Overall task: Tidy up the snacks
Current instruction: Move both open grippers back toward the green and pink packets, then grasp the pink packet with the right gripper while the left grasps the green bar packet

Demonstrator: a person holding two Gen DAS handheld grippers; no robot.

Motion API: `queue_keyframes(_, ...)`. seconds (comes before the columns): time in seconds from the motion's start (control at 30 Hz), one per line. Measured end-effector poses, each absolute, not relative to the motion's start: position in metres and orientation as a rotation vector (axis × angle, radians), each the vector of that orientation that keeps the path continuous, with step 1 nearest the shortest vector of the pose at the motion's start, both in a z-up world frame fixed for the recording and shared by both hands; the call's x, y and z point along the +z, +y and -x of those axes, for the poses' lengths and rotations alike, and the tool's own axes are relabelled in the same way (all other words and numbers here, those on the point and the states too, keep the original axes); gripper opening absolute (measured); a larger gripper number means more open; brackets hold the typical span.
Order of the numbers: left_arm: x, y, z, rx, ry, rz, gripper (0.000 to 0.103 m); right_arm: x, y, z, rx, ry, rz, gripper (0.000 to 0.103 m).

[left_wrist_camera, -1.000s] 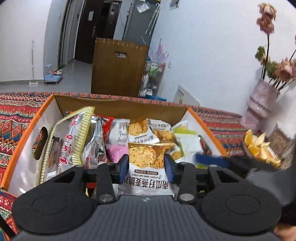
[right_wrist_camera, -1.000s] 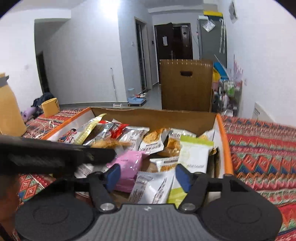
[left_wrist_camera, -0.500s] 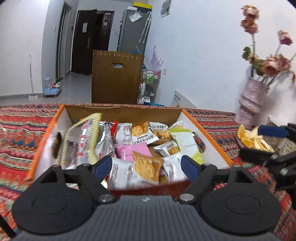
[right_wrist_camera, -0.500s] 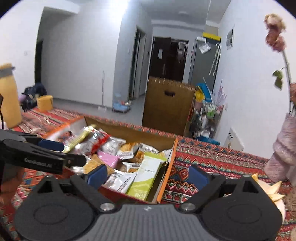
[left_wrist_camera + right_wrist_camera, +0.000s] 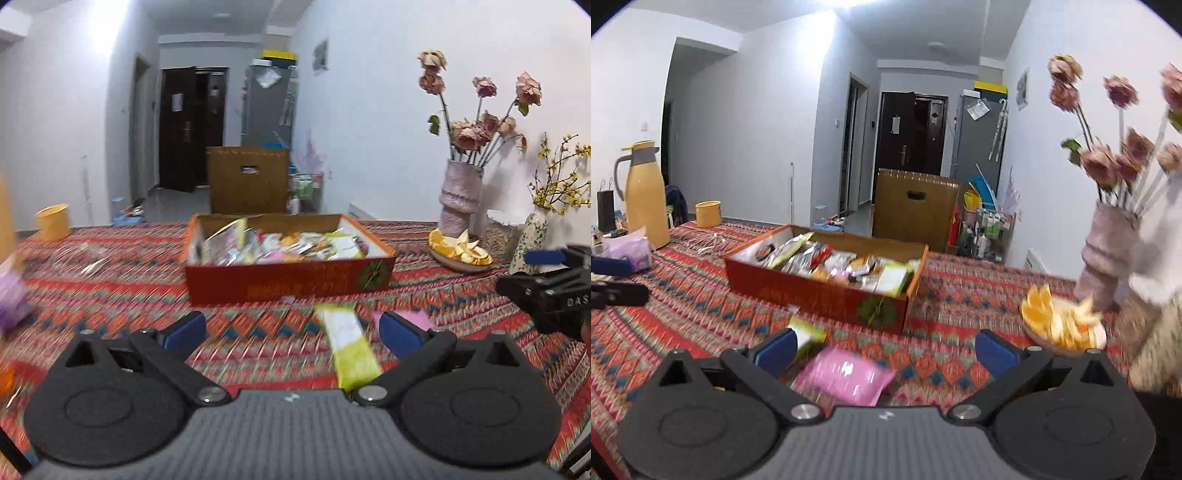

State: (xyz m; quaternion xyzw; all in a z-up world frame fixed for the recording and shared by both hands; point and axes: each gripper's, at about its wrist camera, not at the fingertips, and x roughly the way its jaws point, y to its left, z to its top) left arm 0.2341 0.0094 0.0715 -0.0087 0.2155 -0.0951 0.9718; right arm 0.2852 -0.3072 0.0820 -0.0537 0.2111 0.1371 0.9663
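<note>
Red-orange snack box [image 5: 288,282] sits mid-frame in left wrist view, on the patterned tablecloth [image 5: 110,266]; same box [image 5: 820,291] is centre-left in right wrist view. It's packed w/ snack packets [image 5: 288,245]: silver, white, pink, orange-print ones, plus a green-white pouch at the box's right end [image 5: 892,278]. Individual labels too blurred to read.

Two packets lie outside the box, on the cloth in front of it. Green-white packet [image 5: 351,347] is lower centre of left view, partly hidden by the gripper body. Pink packet [image 5: 846,374] is lower centre of right view, just beside the green-white one [image 5: 807,338] at its left.

Left gripper [image 5: 291,330]: fingers spread wide, nothing between them. Right gripper [image 5: 884,349]: also spread wide, gripping nothing; pink packet shows in the gap, but whether the pads touch it can't be told.

Other containers: plate of orange peel [image 5: 460,253] right of box, next to a pink vase [image 5: 458,201] w/ dried roses. Yellow thermos [image 5: 642,195] and a small yellow tub [image 5: 708,213] at left of right view.
</note>
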Motion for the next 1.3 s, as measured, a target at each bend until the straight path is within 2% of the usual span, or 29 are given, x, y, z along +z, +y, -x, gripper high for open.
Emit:
queue_keyframes(0.2, 0.047, 0.026, -0.173, -0.095, 0.491, 0.068, 0.103, 0.046, -0.318, -0.226, 0.281, 0.48, 0.019, 0.103)
queue_keyframes(0.4, 0.031, 0.029, -0.144, -0.068, 0.546, 0.079, 0.103, 0.017, -0.318, -0.184, 0.285, 0.553, 0.022, 0.103)
queue_keyframes(0.73, 0.04, 0.016, -0.134, -0.093, 0.514, 0.048, 0.103, 0.016, -0.323, -0.164, 0.275, 0.545, 0.016, 0.103)
queue_keyframes(0.97, 0.034, -0.001, -0.164, -0.144, 0.557, 0.048, 0.103, 0.008, -0.32, -0.182, 0.279, 0.573, 0.025, 0.103)
queue_keyframes(1.17, 0.023, -0.042, -0.234, -0.247, 0.574, 0.036, 0.102, -0.001, -0.326, -0.206, 0.267, 0.605, 0.015, 0.103)
queue_keyframes(1.2, 0.022, -0.048, -0.246, -0.26, 0.571, 0.032, 0.101, -0.002, -0.327, -0.211, 0.258, 0.608, 0.015, 0.103)
queue_keyframes(1.3, 0.015, -0.068, -0.293, -0.296, 0.574, -0.004, 0.087, -0.003, -0.331, -0.224, 0.234, 0.612, 0.01, 0.103)
